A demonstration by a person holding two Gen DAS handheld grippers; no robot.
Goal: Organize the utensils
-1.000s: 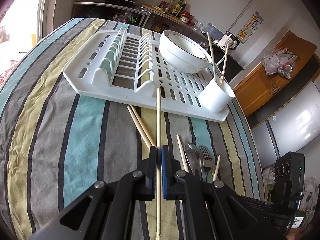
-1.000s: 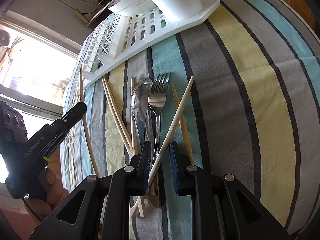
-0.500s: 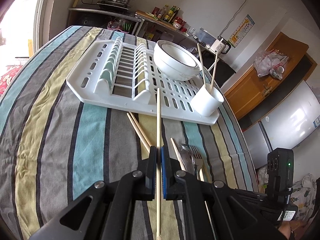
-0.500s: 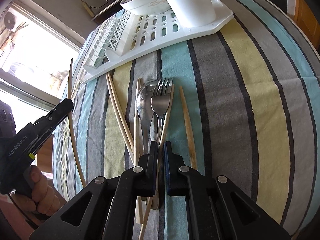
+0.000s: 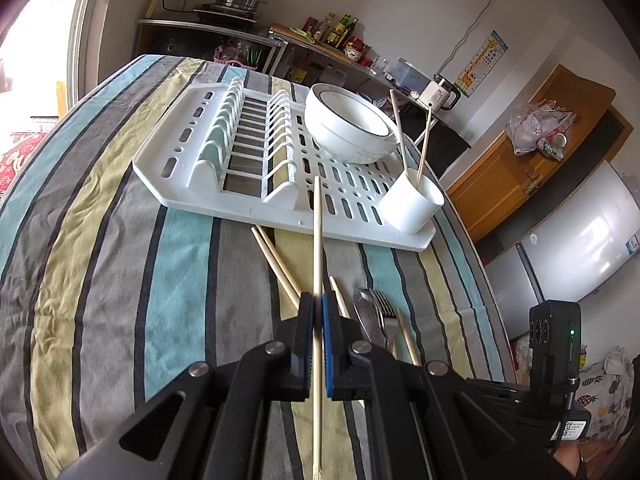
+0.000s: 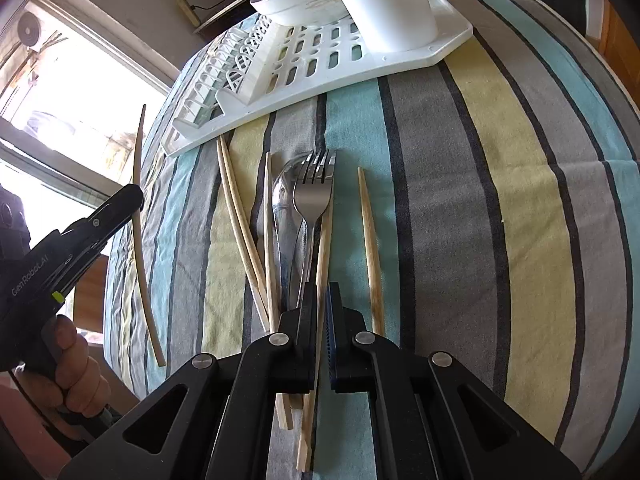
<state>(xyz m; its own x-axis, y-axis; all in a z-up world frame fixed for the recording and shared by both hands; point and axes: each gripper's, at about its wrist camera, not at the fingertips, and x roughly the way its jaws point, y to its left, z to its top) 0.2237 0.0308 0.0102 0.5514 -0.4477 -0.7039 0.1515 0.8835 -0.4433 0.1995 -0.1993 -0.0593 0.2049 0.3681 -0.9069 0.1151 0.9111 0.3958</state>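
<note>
Since a second ago, the right gripper (image 6: 319,304) has just been closing its jaws, and now they clamp a chopstick (image 6: 323,248) that before lay crossed diagonally over the fork; it now runs straight along the gripper's line, close beside the fork's handle. Meanwhile the left gripper (image 5: 318,320) has stayed shut on its own chopstick (image 5: 317,240), whose tip points toward the drying rack's near edge.

Taking the white drying rack (image 5: 280,208) as the landmark: on its right near corner stands a white utensil cup (image 5: 414,204) that already holds two chopsticks, and behind the cup sit stacked white bowls (image 5: 348,128). So a small part of the sorting looks done.

Left to do, by my reading, is most of it. On the striped tabletop (image 5: 120,280) just in front of the rack lie a fork (image 6: 314,196) resting over a spoon (image 6: 282,200), a pair of chopsticks (image 6: 236,208) to their left, another single one (image 6: 269,220) beside the spoon, and a lone chopstick (image 6: 370,240) to their right. Whether more than one fork is stacked there is hard to tell from the doubled tines. Both held chopsticks are not yet in the cup.
</note>
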